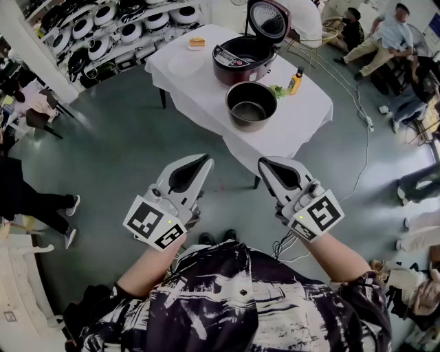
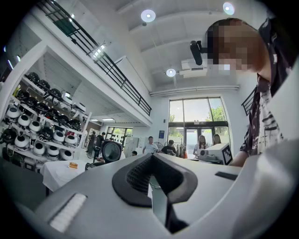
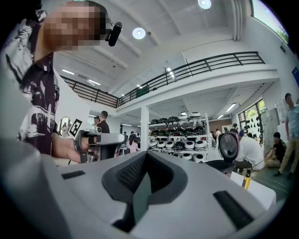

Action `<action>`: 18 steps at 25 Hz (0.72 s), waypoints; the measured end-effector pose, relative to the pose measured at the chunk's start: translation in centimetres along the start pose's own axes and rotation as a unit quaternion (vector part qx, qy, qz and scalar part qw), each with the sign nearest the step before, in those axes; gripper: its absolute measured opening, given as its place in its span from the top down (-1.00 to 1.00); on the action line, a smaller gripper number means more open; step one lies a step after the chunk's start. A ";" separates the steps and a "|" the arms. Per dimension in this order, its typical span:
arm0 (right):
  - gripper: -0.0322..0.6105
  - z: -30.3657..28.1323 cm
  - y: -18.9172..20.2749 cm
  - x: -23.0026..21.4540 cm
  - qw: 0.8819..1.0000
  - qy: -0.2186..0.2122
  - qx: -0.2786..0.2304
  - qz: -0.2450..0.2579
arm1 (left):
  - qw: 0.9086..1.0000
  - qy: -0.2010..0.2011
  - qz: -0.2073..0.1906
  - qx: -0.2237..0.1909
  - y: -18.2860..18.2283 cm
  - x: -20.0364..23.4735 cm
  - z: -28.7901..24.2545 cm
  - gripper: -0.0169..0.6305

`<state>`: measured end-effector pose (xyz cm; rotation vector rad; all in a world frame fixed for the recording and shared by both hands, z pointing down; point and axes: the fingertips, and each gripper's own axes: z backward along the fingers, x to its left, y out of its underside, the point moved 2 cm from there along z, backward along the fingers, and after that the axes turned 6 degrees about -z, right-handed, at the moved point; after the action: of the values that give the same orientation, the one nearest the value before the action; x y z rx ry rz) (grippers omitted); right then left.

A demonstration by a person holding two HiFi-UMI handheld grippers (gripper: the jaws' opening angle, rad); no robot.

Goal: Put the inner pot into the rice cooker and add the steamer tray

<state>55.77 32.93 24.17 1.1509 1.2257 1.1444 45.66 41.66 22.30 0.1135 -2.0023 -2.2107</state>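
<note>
The rice cooker [image 1: 242, 60] stands on a table [image 1: 206, 96] covered with a white cloth, and its lid [image 1: 268, 19] is swung up and open at the far side. The inner pot [image 1: 251, 104] sits upright on the cloth just beside the cooker, on the side nearer the person. Its mouth faces up and it is outside the cooker's well. To the right of the cooker, close to its base, stands a small yellow bottle [image 1: 295, 81], with a bit of green [image 1: 277, 90] between it and the pot. To the left of the cooker a pale round dish [image 1: 185, 65] lies flat on the cloth, too faint against the white to tell what it is. Beyond the dish a small orange item [image 1: 197, 42] rests near the table's far edge. Farther left of the cooker, off the table, a rack [image 1: 103, 34] holds rows of black and white cookers. Both tongs hang well short of the cooker, over the grey floor on the person's side of the table. The left gripper [image 1: 203, 163] has its jaws closed tip to tip with nothing between them. The right gripper [image 1: 267, 166] is likewise shut and empty. The two point roughly toward the table, their tips angled in toward each other.
</note>
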 end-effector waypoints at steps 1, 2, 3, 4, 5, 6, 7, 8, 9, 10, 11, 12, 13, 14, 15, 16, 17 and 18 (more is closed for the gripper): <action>0.93 0.2 0.1 -0.1 1.000 0.000 -0.001 0.000 | 1.000 0.001 0.001 0.000 0.1 -0.2 -0.2 0.93; 0.93 0.4 0.1 -0.2 1.000 0.000 -0.001 0.000 | 1.000 0.002 0.001 0.000 0.2 -0.3 -0.4 0.93; 0.93 0.6 0.2 -0.2 1.000 0.000 -0.002 0.000 | 1.000 0.003 0.002 0.001 0.4 -0.5 -0.6 0.93; 0.93 0.7 0.3 -0.3 1.000 0.000 -0.002 -0.001 | 1.000 0.005 0.003 0.002 0.5 -0.6 -0.7 0.93; 0.93 0.8 0.4 -0.2 1.000 0.000 -0.003 -0.001 | 1.000 0.006 0.003 0.003 0.6 -0.7 -0.8 0.93; 0.93 0.9 0.4 -0.2 1.000 0.000 -0.003 -0.002 | 1.000 0.007 0.003 0.005 0.7 -0.9 -0.8 0.93; 0.93 1.0 0.5 -0.1 1.000 0.000 -0.003 -0.002 | 1.000 0.008 0.003 0.006 0.7 -0.9 -0.8 0.93; 0.93 1.1 0.6 -0.1 1.000 0.000 -0.002 -0.001 | 1.000 0.008 0.003 0.007 0.7 -1.0 -0.8 0.93; 0.93 1.1 0.6 -0.1 1.000 0.001 -0.001 0.000 | 1.000 0.008 0.003 0.007 0.7 -1.1 -0.8 0.93; 0.93 1.2 0.7 -0.1 1.000 0.002 -0.001 0.000 | 1.000 0.009 0.003 0.007 0.7 -1.1 -0.9 0.93; 0.93 1.3 0.7 -0.3 1.000 0.004 -0.003 0.000 | 1.000 0.009 0.003 0.008 0.7 -1.1 -0.9 0.93; 0.93 1.3 0.6 -0.4 1.000 0.006 -0.007 -0.002 | 1.000 0.009 0.004 0.008 0.7 -1.1 -0.9 0.93; 0.93 1.4 0.5 -0.6 1.000 0.010 -0.014 -0.006 | 1.000 0.008 0.005 0.009 0.7 -1.1 -0.8 0.93; 0.92 1.4 0.5 -1.0 1.000 0.015 -0.023 -0.012 | 1.000 0.007 0.006 0.009 0.8 -1.1 -0.8 0.93; 0.63 1.2 0.5 -1.4 0.999 0.022 -0.032 -0.020 | 1.000 0.006 0.007 0.010 0.8 -1.1 -0.7 0.93; -0.39 1.0 0.5 -1.9 0.998 0.031 -0.038 -0.027 | 1.000 0.005 0.008 0.010 0.8 -1.0 -0.6 0.93; -0.57 0.8 0.7 -2.3 0.998 0.041 -0.043 -0.032 | 1.000 0.004 0.008 0.010 0.9 -0.9 -0.5 0.93; -0.64 0.7 0.8 -2.6 0.997 0.047 -0.045 -0.033 | 1.000 0.003 0.008 0.011 0.9 -0.7 -0.5 0.93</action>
<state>56.40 30.38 25.22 0.9918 1.2604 1.2031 46.55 41.17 23.10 0.1070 -2.0170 -2.1761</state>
